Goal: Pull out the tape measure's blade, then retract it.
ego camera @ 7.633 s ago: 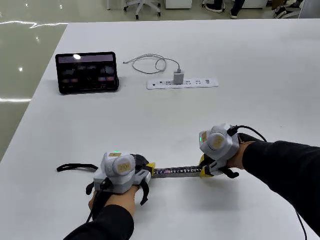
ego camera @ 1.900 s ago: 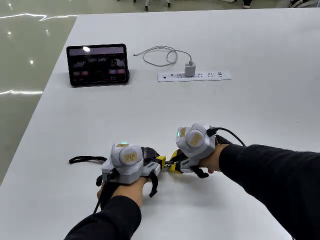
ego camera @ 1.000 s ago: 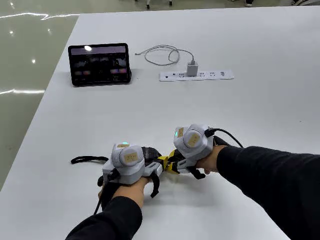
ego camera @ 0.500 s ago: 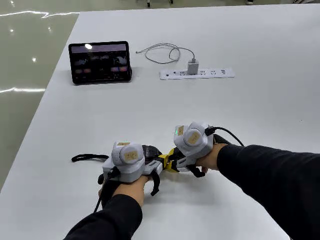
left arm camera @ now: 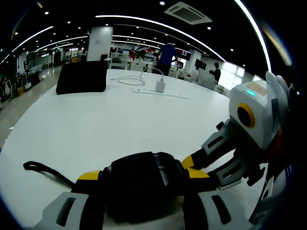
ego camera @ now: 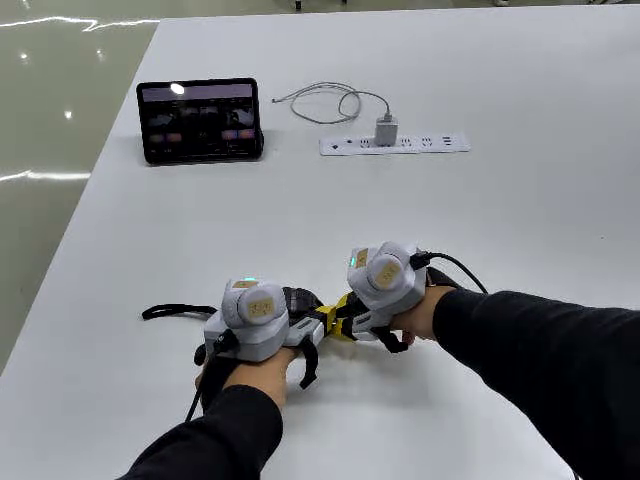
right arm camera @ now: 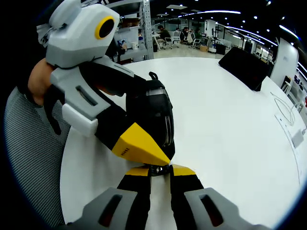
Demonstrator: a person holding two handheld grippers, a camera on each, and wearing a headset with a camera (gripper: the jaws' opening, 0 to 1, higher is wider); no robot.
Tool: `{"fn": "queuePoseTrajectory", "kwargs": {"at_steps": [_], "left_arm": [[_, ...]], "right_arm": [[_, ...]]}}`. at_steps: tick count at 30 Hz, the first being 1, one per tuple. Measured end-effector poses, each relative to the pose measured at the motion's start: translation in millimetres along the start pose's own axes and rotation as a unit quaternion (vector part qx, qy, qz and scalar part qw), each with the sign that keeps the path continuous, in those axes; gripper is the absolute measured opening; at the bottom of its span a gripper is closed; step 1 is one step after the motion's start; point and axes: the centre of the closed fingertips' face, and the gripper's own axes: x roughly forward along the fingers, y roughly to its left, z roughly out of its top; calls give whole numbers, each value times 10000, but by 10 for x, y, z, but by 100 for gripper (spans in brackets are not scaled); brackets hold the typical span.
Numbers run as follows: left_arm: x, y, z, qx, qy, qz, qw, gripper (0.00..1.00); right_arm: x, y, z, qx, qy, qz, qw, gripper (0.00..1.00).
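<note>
The left gripper (left arm camera: 142, 175) has its fingers pressed against both sides of the black tape measure (left arm camera: 139, 189) and grips the case firmly. The case is low at the white worktop (ego camera: 470, 230), near the person's edge of it. It is hard to tell whether it rests on the surface. A black strap (ego camera: 170, 311) runs from the case and lies flat on the worktop to the left.

The right gripper (right arm camera: 160, 169) points at the front of the case, and its yellow fingertips nearly touch one yellow fingertip of the left gripper. Its fingers are almost together, with only a thin gap. In this gap a small dark piece is pinched, which seems to be the end of the blade (right arm camera: 154, 167). Almost no blade shows between the case and the right fingers.

Well apart, toward the far side of the worktop, a dark tablet (ego camera: 200, 120) stands upright. To its right lies a white power strip (ego camera: 420, 144) with a white charger (ego camera: 386, 130) plugged in it, and a pale cable (ego camera: 325, 100) makes a loop beside the charger.
</note>
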Motion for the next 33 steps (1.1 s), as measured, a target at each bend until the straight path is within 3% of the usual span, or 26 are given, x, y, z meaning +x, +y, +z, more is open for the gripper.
{"fn": "queuePoseTrajectory", "kwargs": {"at_steps": [14,21,33], "left_arm": [[-11,-13,-14,18,56,-23,10000,63],[-15,-15,-10,37,22,-41,10000,64],[-22,-20,-10,57,150,-336,9993,65]], "right_arm": [[-3,1,0,86,-25,-99,9999,11],[5,4,0,-105,40,-124,9999,12],[10,36,8,-299,39,-85,9995,12]]}}
